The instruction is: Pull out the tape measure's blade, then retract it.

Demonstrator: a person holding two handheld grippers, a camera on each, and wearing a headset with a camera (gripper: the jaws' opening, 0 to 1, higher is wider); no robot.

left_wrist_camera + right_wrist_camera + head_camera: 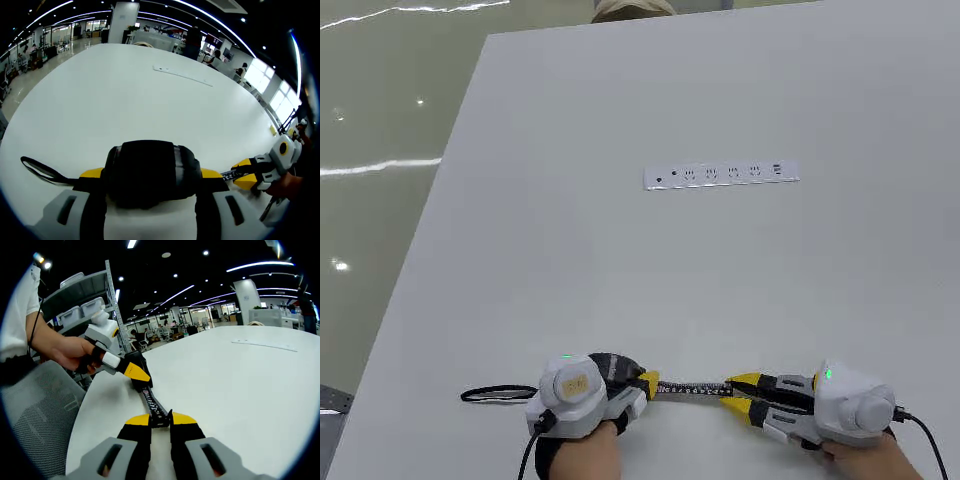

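A black-and-grey plastic tape measure case (615,368) with narrow metal blade (692,386), black bearing pale graduation marks, and thin black wrist-strap loop (490,394). The left gripper (150,175) and right gripper (160,419): white bodies, grey shoulders, black jaws tipped yellow; green indicator light (828,375) on the right. Plain white tabletop (620,270); flat white power strip (722,175).

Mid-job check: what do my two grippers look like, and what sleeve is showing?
The left gripper and right gripper both have rounded white housings, black jaws with yellow tips, a green light on top and a black cable at the rear. The person wears a white short sleeve.
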